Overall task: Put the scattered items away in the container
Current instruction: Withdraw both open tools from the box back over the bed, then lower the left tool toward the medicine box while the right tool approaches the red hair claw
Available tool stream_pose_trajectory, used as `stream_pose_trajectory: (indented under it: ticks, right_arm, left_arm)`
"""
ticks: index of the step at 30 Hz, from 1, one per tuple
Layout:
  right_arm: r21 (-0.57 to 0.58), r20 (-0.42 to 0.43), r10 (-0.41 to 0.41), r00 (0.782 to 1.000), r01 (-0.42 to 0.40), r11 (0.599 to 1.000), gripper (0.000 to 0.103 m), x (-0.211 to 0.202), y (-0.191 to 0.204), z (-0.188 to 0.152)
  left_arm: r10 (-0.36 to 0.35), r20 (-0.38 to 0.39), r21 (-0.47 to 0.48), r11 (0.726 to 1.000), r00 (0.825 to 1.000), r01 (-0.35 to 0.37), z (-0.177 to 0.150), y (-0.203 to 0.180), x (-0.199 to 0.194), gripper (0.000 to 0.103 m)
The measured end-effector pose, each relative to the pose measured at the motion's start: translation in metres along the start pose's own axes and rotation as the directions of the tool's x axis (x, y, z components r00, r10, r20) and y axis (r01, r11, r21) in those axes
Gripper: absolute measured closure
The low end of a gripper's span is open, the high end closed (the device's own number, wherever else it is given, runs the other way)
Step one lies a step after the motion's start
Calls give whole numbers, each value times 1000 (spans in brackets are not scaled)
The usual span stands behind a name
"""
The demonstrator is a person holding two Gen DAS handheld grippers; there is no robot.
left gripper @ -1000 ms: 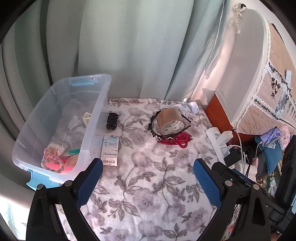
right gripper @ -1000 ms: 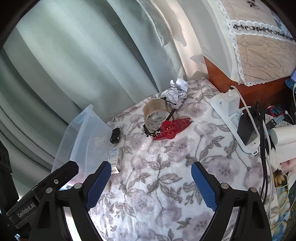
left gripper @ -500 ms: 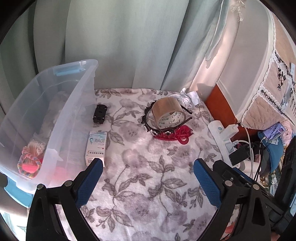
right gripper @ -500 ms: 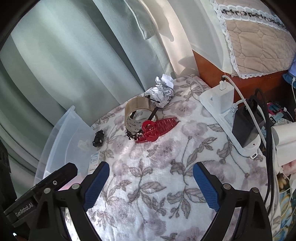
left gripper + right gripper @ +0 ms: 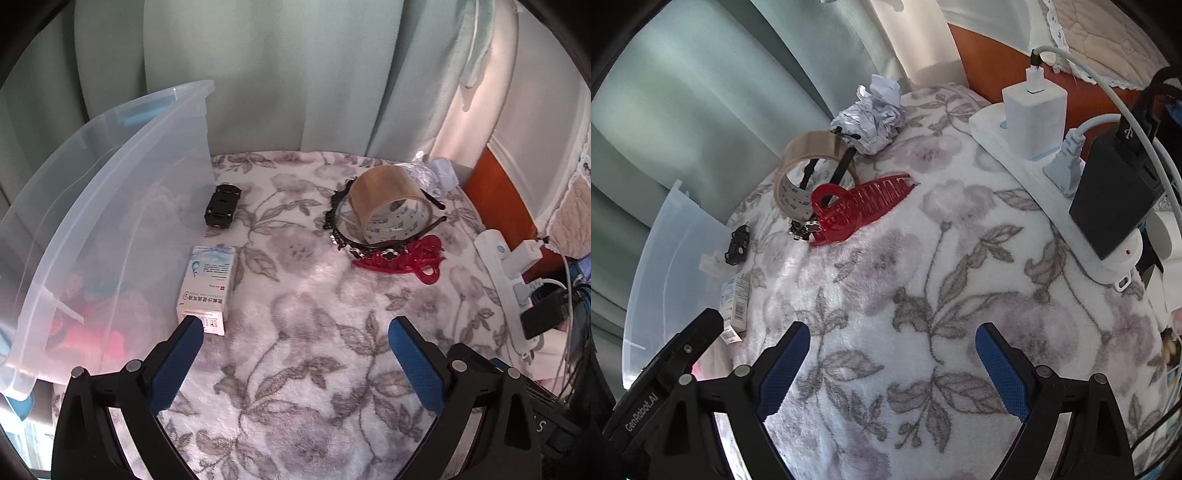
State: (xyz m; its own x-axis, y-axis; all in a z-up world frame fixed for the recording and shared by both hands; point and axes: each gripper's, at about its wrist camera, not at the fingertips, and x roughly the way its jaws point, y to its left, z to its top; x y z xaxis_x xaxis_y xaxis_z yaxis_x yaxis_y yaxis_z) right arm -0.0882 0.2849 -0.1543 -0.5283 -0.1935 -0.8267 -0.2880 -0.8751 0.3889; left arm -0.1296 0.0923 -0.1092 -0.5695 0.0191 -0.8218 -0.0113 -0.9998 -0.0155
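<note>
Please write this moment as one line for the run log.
left gripper: open, near box | right gripper: open, empty | tape, red clip: outside bin

Daylight, moderately bright; strongest on the pale wall (image 5: 476,122) at upper right, washed to glare, with soft shadows in the curtain (image 5: 295,74) folds. Heavy fisheye bending and black vignette at the corners. Centre sharp; margins slightly soft.
</note>
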Motion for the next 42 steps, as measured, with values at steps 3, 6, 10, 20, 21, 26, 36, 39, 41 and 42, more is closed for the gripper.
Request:
stream_pose_trajectory:
  ticks: [3, 6, 10, 20, 21, 26, 36, 39, 41, 42]
  right_arm:
    - [-20, 34, -37, 999, 37, 999, 10, 1, 1, 5]
    - [-19, 37, -48, 998, 49, 999, 10, 8, 0, 10]
    - [-27, 41, -60, 997, 62, 998, 10, 16, 3, 14]
    - [-42, 21, -74, 997, 75, 996, 10, 35, 5, 21]
    - [-43, 21, -75, 997, 76, 996, 10, 36, 5, 22]
    - [-32, 22, -78, 997, 79, 996, 10, 37, 1, 28]
    - [-35, 26, -89, 996, 90, 995, 10, 38, 0, 34]
    - [-34, 25, -91, 996, 92, 995, 10, 39, 0, 34]
    - [-38, 26, -94, 995, 95, 995, 10, 40, 1, 35]
    - [-40, 26, -94, 995, 95, 995, 10, 40, 2, 35]
  left_arm:
    - [22, -25, -48, 999, 999, -24, -1, 6, 16, 3]
    - [86, -52, -62, 994, 995, -89, -3, 8, 33, 3]
    - [154, -59, -106, 981, 986, -160, -4, 12, 48, 5]
    - [184, -118, -222, 953, 976, -207, -2, 20, 77, 6]
    - [168, -118, -238, 952, 979, -192, -2, 22, 79, 6]
    - [114, -98, -245, 960, 989, -135, 6, 20, 87, 6]
    - [45, 3, -133, 990, 999, -44, 24, -20, 72, 6]
    - [173, 8, -156, 973, 985, -170, 25, -10, 69, 6]
    - [204, -31, -190, 960, 978, -207, 26, -1, 75, 6]
    - [210, -53, -210, 953, 976, -217, 24, 5, 77, 6]
